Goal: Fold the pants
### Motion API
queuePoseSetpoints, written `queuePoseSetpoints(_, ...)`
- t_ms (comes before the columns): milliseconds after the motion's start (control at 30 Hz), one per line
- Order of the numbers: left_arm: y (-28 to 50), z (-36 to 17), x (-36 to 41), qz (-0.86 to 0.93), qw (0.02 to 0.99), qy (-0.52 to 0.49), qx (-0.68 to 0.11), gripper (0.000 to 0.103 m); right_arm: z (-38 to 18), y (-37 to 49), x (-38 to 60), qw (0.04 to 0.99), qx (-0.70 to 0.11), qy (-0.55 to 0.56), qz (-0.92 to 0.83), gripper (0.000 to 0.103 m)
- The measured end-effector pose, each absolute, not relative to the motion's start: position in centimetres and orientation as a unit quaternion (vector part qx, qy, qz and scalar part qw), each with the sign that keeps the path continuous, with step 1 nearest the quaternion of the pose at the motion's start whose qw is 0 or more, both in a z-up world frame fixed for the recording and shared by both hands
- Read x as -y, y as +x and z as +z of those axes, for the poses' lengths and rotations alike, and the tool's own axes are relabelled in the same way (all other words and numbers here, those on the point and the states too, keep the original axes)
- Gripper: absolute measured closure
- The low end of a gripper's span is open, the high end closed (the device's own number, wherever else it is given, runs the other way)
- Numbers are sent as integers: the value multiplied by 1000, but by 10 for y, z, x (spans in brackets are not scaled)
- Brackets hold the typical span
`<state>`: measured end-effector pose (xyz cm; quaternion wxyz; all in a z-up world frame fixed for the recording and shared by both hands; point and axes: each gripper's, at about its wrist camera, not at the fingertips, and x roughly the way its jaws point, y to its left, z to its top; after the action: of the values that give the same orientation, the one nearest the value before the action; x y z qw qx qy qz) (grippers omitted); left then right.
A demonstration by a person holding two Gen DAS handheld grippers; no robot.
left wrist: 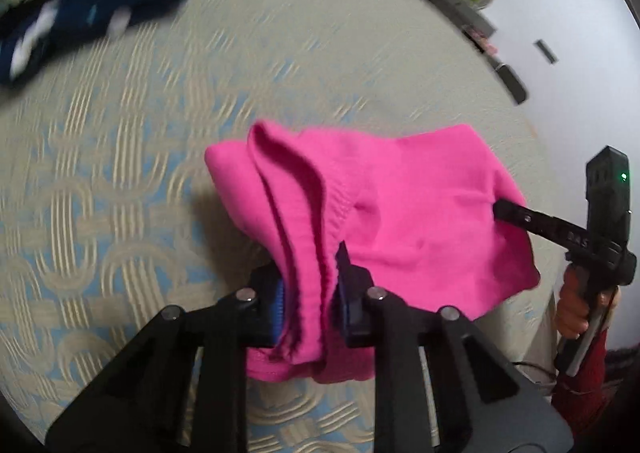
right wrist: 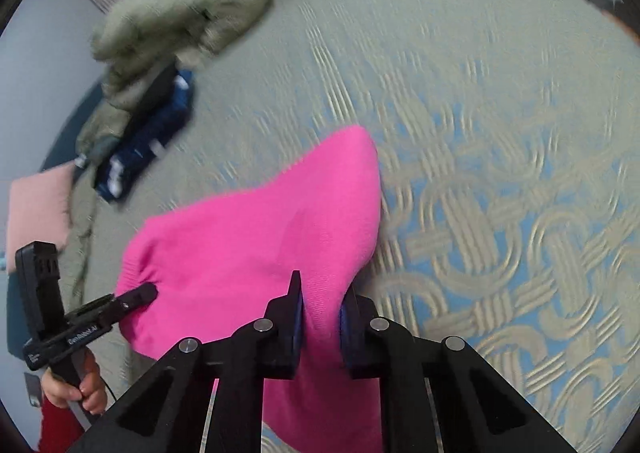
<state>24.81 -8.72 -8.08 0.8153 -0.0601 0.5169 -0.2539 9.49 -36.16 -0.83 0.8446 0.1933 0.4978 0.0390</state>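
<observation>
Pink pants (left wrist: 404, 197) pinched by both claws, left (left wrist: 310, 289), right (right wrist: 320, 317), olive garment (right wrist: 180, 9) only in right view

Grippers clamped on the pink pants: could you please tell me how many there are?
2. The left gripper pinches the bunched waistband of the pink pants; the right gripper grips the opposite edge.

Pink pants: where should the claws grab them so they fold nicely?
Probably at the top edge, where they are held now. The left claw pinches the bunched, ribbed waistband of the pink pants, and the right claw pinches the opposite edge. Coming from above at each side stretches the cloth flat between them, above the patterned bedspread.
</observation>
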Motion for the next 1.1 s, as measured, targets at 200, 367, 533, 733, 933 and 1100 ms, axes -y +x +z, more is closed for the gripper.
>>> queuePoseSetpoints(200,315,13,158,-293,855,-5,-428,81,82,135,397,900,-412,142,5,89)
queuePoseSetpoints(367,404,52,220,-271,883,34,-381,60,129,208,451,914,-373,154,-35,70)
queuePoseSetpoints(533,481,11,258,-114,895,97,-419,12,101,273,504,862,-433,110,-238,29)
queuePoseSetpoints(733,456,-28,244,-172,877,80,-441,12,51,219,477,869,-452,146,-140,29)
queuePoseSetpoints(933,384,-12,228,-217,879,51,-422,12,45,158,420,881,-436,139,-121,29)
queuePoseSetpoints(1100,334,14,210,-240,881,14,-407,12,58,115,388,894,-413,112,-135,29)
